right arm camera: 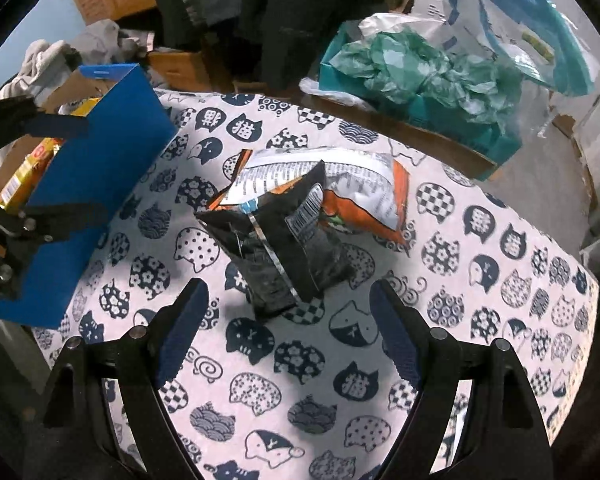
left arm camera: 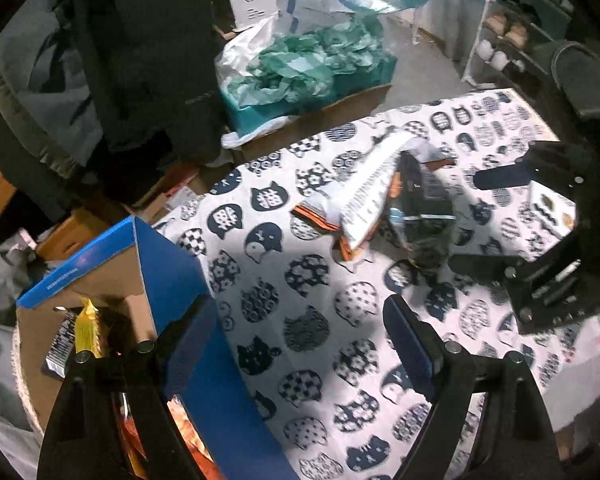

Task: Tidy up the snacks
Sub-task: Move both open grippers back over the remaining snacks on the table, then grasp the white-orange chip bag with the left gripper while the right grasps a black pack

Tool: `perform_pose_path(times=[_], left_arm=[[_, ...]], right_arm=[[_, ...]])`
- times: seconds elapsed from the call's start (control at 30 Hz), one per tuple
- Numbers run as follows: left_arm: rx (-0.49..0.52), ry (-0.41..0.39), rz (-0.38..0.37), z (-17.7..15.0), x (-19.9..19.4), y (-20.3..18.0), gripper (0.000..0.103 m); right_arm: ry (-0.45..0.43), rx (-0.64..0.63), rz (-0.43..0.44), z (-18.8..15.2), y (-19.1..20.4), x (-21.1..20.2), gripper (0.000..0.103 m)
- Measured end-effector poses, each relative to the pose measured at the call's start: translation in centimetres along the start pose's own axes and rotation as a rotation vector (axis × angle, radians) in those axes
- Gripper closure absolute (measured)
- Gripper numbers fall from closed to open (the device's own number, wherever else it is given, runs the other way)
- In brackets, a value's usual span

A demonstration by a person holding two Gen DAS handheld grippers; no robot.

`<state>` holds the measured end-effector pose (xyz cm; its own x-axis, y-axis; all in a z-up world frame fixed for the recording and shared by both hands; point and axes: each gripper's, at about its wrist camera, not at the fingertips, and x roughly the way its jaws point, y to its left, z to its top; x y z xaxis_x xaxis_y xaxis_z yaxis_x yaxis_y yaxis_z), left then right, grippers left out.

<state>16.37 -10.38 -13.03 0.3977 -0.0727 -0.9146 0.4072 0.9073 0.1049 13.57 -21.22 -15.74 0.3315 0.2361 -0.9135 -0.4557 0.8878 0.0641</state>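
Note:
A black snack bag (right arm camera: 280, 252) lies on the cat-print tablecloth (right arm camera: 480, 280), leaning on a white and orange snack bag (right arm camera: 360, 192) behind it. Both also show in the left wrist view, the black bag (left arm camera: 424, 216) and the white and orange bag (left arm camera: 364, 204). A blue cardboard box (right arm camera: 100, 168) at the table's left edge holds yellow snack packs (right arm camera: 28, 172). My right gripper (right arm camera: 290, 316) is open and empty, just short of the black bag. My left gripper (left arm camera: 300, 332) is open and empty, its left finger over the box's wall (left arm camera: 172, 280).
Beyond the table stands a cardboard box with a teal bin and crumpled green plastic bags (right arm camera: 420, 68). Dark coats (left arm camera: 140, 60) hang behind the blue box. A shoe rack (left arm camera: 508, 32) stands at the far right. More boxes and clothes (right arm camera: 52, 56) lie left.

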Motion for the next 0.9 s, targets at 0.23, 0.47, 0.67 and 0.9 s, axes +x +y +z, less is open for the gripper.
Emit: perform_pose_path(times=[0.23,0.47,0.67,0.9], left_arm=[[-0.007,0.04,-0.018,0.3,2.2,0.3,0.016],[-0.052,0.065,-0.051,0.1,3.4,1.4,0.016],[-0.046,0.056,-0.071,0.2,3.0,1.2,0.016],[-0.007,0.017,-0.115,0.9,1.9,-0.4,0.016]], right_arm=[[0.015,-0.02,0.017,1.2,-0.1,2.7,0.021],[0.008,-0.037,0.014,2.0,0.1,4.6,0.021],[0.025,-0.015,0.024,1.3,-0.1,4.1,0.05],[0.06,0.087,0.016,-1.3,-1.6,1.2,0.055]])
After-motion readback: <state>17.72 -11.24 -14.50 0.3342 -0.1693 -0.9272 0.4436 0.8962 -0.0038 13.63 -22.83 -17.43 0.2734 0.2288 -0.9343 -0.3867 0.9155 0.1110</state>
